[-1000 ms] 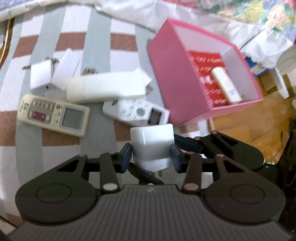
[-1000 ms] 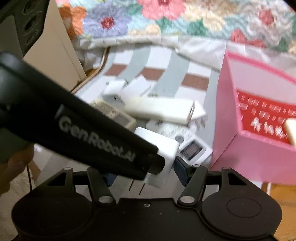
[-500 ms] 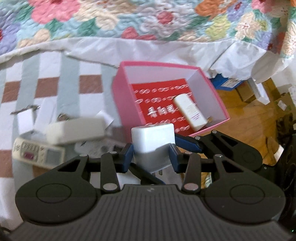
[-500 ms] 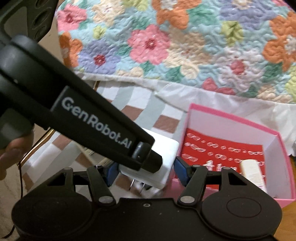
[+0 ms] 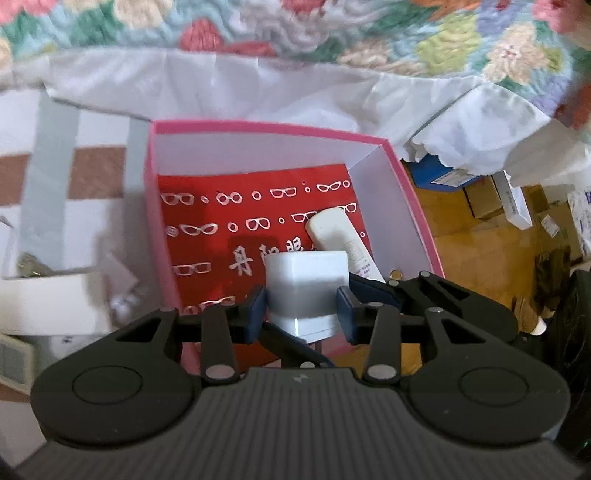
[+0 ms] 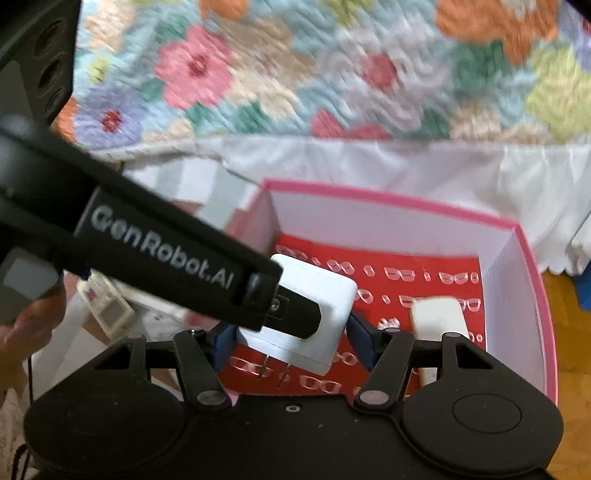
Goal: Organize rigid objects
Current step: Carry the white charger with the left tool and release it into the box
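A white plug-in charger [image 5: 306, 280] hangs over the red, glasses-printed floor of the open pink box [image 5: 258, 125]. My left gripper [image 5: 300, 314] is shut on it, blue pads pressing its two sides. In the right wrist view the same charger [image 6: 325, 295] sits between the pads of my right gripper [image 6: 291, 343], prongs pointing down, and those pads touch its other two sides. A left gripper finger [image 6: 166, 251] crosses in front of it there. A white remote [image 5: 332, 232] lies inside the box [image 6: 388, 199], just right of the charger.
A long white remote [image 5: 48, 299] and a beige remote [image 6: 107, 306] lie on the striped cloth left of the box. A floral quilt [image 5: 295, 26] rises behind. Cardboard boxes [image 5: 480, 199] sit on the wooden floor at right. A hand [image 6: 26, 325] holds the left gripper.
Both grippers have carried the charger from above the striped cloth and the remotes across to above the inside of the pink box. The grip on it looks the same.
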{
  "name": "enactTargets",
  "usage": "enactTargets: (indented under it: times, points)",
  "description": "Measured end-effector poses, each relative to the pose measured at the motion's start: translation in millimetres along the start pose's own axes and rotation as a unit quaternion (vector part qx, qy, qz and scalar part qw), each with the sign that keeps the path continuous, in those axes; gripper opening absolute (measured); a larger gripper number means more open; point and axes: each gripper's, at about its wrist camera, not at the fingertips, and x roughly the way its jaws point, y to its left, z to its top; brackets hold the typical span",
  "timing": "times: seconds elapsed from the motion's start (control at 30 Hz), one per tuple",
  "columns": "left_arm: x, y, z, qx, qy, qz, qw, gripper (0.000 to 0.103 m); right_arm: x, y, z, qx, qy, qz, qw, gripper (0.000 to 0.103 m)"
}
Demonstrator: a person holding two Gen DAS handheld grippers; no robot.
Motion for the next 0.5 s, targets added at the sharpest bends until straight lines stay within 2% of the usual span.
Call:
enactTargets:
  times: [0.17,0.3,0.43,0.5]
  points:
    - [40,1,4,-0.018,0.027,-0.009,0.9994,0.039,17,-20,-9,0.008,0.046,0.003,0.999,0.068]
    - [66,-7,3,-0.009,0.041,0.008,0.9991,0.039,40,-29,-16,-0.004,0.074,-0.017,0.997,0.068]
    - [83,-10,1,0.000,0.049,0.024,0.9985,0.039,61,-43,-17,0.014,0.098,-0.014,0.995,0.068]
    - [84,-8,2,-0.005,0.048,0.025,0.9985,0.047,61,-43,-17,0.010,0.096,-0.028,0.995,0.068]
